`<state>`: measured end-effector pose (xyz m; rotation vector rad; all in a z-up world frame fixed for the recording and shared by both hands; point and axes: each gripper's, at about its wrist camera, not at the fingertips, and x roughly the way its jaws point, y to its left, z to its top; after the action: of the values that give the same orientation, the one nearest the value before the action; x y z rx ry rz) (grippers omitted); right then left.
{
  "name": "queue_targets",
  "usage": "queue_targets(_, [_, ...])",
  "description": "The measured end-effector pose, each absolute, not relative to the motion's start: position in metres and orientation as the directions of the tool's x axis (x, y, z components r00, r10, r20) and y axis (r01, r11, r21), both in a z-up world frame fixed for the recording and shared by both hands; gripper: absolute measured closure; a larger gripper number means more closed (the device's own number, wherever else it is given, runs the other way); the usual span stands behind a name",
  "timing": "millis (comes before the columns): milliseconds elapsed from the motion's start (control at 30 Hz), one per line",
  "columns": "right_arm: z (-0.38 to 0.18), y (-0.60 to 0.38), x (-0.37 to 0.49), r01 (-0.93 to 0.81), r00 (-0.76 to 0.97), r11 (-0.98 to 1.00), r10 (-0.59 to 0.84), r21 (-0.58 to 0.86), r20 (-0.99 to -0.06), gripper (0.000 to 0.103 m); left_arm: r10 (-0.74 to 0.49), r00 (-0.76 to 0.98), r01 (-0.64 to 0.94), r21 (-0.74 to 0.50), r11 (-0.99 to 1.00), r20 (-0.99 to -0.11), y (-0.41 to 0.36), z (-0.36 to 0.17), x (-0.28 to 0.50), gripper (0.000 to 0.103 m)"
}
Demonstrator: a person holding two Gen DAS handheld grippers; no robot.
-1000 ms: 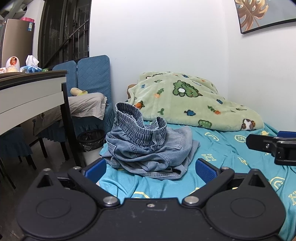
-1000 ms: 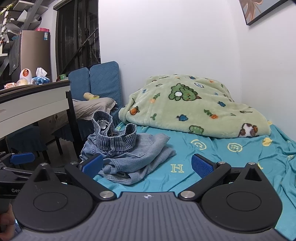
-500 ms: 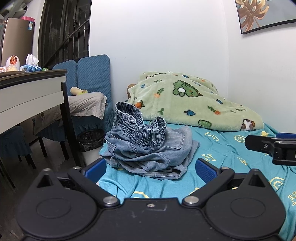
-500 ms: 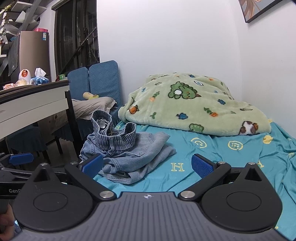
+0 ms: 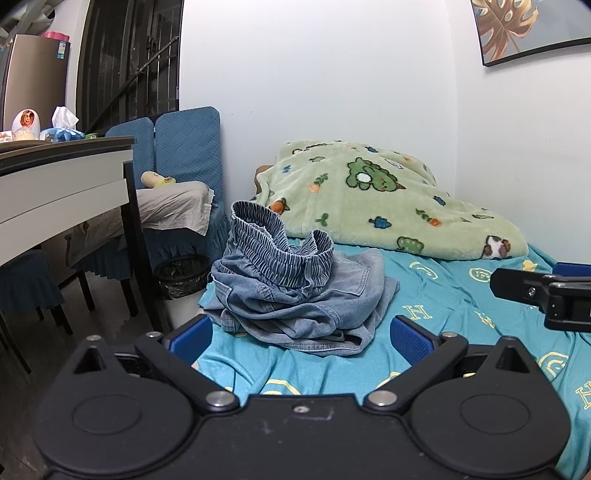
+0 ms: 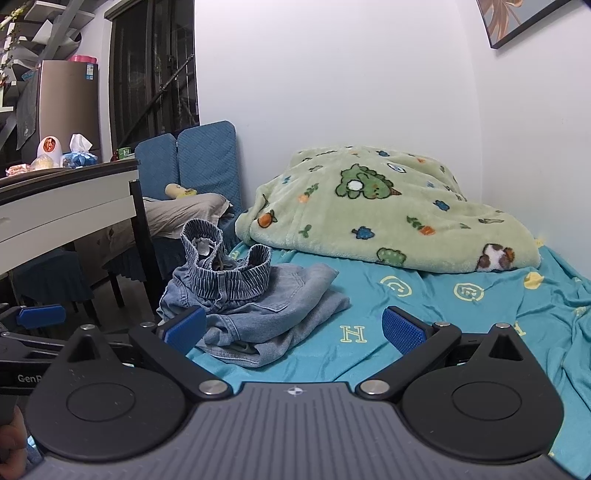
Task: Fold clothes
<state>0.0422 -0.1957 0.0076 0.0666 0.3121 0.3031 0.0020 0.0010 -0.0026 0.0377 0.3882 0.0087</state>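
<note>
- I am in a home bedroom: a bed (image 5: 461, 295) with a teal printed sheet fills the corner ahead of me.
- A green fleece blanket (image 5: 369, 199) with cartoon animals lies heaped against the wall.
- A framed leaf picture (image 5: 524, 29) hangs above.
- To my left a tabletop (image 5: 62, 147) carries a tissue box (image 5: 62, 127), with blue-covered chairs (image 5: 184, 144) beside it and a fridge (image 6: 70, 107) behind.

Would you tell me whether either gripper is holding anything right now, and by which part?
Nothing is held: the left gripper and right gripper are both open, short of the crumpled denim shorts.
</note>
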Motion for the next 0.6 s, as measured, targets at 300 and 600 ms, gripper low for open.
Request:
queue_targets(300, [0.0063,-0.2003,0.0445,-0.269,0.906,0.954,0.298,0.136,-0.302,0.0,0.017,0.924,-0.002,0.04,0.999,-0.381,0.0008,-0.002,0.002,0.0])
queue_targets(600, [0.0069,-0.1992,0.0439,-0.269,0.904,0.954,0.299,0.135,-0.307,0.0,0.014,0.918,0.003,0.043,0.999,-0.396,-0.0007,-0.0032,0.0041,0.0])
